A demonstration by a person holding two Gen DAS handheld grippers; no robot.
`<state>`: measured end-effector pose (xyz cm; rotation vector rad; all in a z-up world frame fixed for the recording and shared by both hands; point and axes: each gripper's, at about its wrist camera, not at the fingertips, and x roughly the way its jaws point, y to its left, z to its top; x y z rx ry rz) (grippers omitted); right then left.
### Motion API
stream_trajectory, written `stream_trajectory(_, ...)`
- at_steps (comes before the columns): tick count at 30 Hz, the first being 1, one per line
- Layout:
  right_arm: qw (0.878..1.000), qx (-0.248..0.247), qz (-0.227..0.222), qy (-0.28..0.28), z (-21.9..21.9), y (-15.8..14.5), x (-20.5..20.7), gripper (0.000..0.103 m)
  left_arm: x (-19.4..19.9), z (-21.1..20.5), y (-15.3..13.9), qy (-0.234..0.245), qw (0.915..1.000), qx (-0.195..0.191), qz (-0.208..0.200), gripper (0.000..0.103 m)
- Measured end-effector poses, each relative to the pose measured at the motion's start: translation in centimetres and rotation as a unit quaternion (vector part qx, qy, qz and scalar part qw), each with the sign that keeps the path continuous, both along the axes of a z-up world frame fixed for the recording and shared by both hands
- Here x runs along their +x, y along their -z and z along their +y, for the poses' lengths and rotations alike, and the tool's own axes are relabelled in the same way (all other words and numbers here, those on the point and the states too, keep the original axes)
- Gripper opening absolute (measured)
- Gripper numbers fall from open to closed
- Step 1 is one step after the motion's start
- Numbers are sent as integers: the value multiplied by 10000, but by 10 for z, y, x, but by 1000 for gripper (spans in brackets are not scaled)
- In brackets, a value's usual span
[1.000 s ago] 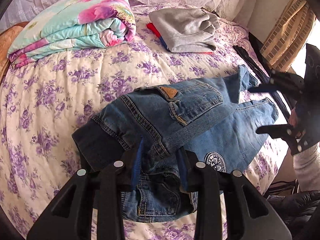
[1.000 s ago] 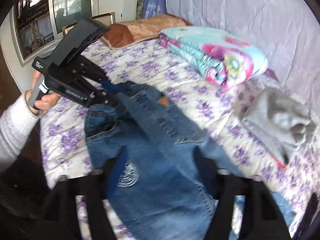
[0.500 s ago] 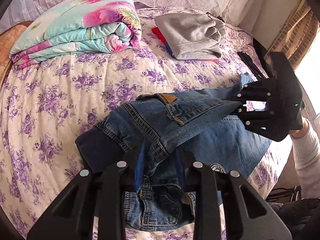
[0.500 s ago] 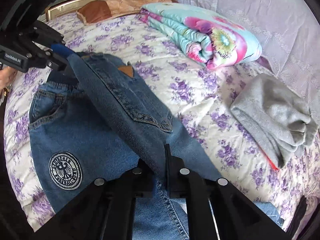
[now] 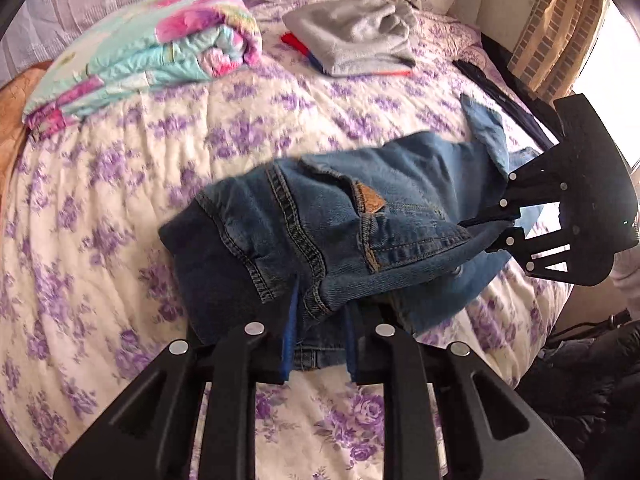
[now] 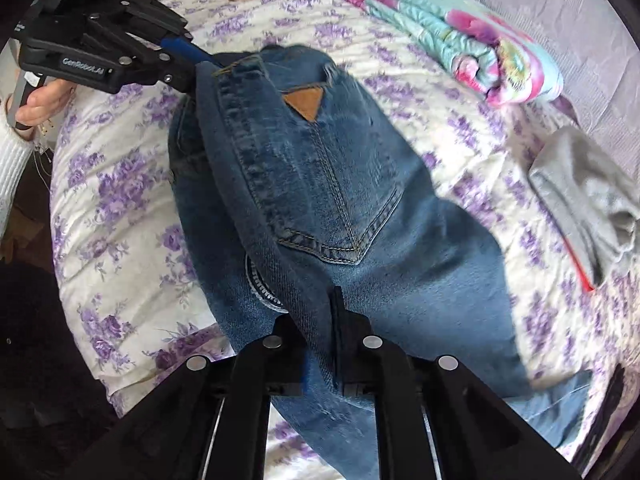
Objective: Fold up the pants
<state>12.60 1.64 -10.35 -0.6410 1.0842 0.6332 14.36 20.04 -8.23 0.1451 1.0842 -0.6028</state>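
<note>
Blue denim pants [image 5: 360, 232] with a tan triangular patch lie on the floral bed, one half lifted and folded over the other. My left gripper [image 5: 318, 320] is shut on the waistband edge near the camera. My right gripper [image 5: 486, 236] is shut on the denim at the far right of the left wrist view. In the right wrist view the pants [image 6: 320, 184] fill the middle, my right gripper [image 6: 320, 320] pinches the fabric fold, and my left gripper [image 6: 192, 56] holds the waistband at the upper left.
A folded floral quilt [image 5: 140, 56] lies at the back left of the bed. A folded grey garment [image 5: 352, 36] on red and blue clothes sits at the back. The bed's purple-flowered cover [image 5: 100, 208] spreads around. The bed edge drops off at the right.
My right gripper has closed on the pants leg and both grippers have carried the lifted denim half across the other half. The round logo patch is now mostly covered.
</note>
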Motion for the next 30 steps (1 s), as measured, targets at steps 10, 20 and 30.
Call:
stream_trajectory(10,9964,743,99,401,-19,18,1,14,-54,5,-24,-7,9973,-466,-566,36)
stream_trajectory(20,9940,944,351,433,-32,-1,-20,64,-36,-74,-30,-901,9944,-512,-200,59)
stream_trajectory(30,9891,1299,317,622,-42,-29,-24,6,-60,-75,16,-2083,9774,-352,-76,39)
